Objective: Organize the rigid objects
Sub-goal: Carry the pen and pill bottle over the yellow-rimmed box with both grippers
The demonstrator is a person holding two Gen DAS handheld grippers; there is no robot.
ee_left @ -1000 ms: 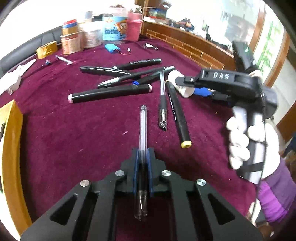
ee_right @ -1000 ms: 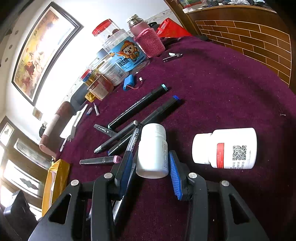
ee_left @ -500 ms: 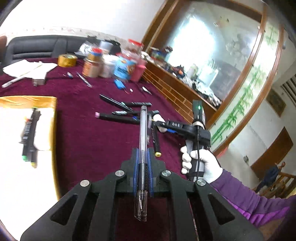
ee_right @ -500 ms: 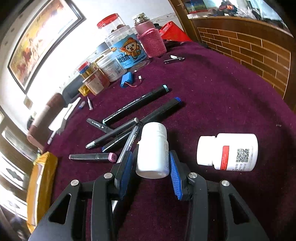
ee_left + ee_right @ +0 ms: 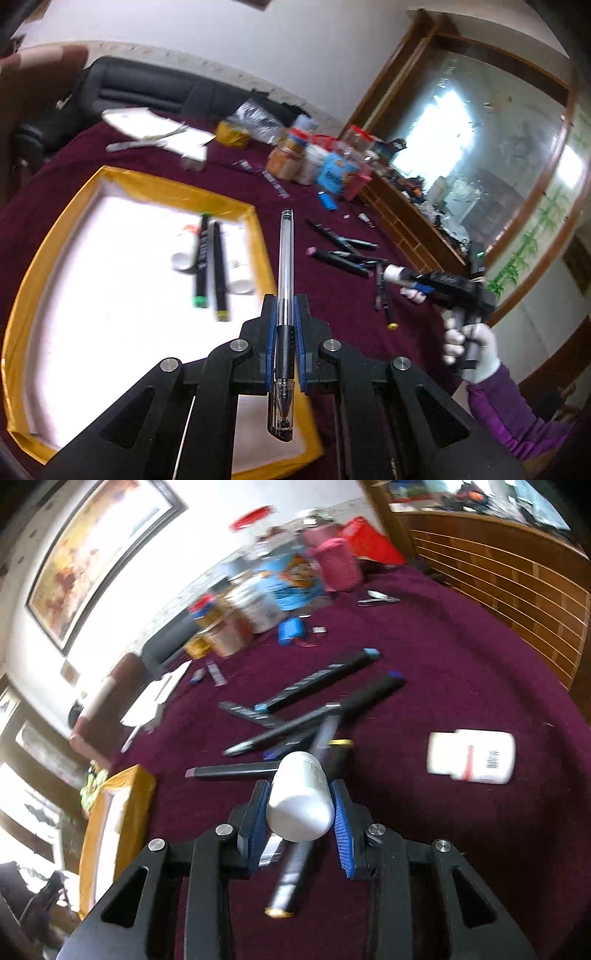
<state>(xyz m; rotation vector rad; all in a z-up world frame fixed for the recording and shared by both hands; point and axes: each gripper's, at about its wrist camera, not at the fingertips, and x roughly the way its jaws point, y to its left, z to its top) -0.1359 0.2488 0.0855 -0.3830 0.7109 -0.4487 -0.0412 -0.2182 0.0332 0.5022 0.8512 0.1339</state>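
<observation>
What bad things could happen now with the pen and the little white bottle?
The clear pen sticks far out past the left gripper, so its tip might knock the gold tray's rim or the markers inside on the way in. The right gripper squeezes a smooth round white bottle; it could slip and drop onto the pile of markers underneath.

Clear glossy plastic pen [image 5: 285,295], smooth white plastic bottle [image 5: 301,801], matt maroon cloth table cover [image 5: 443,686].
</observation>
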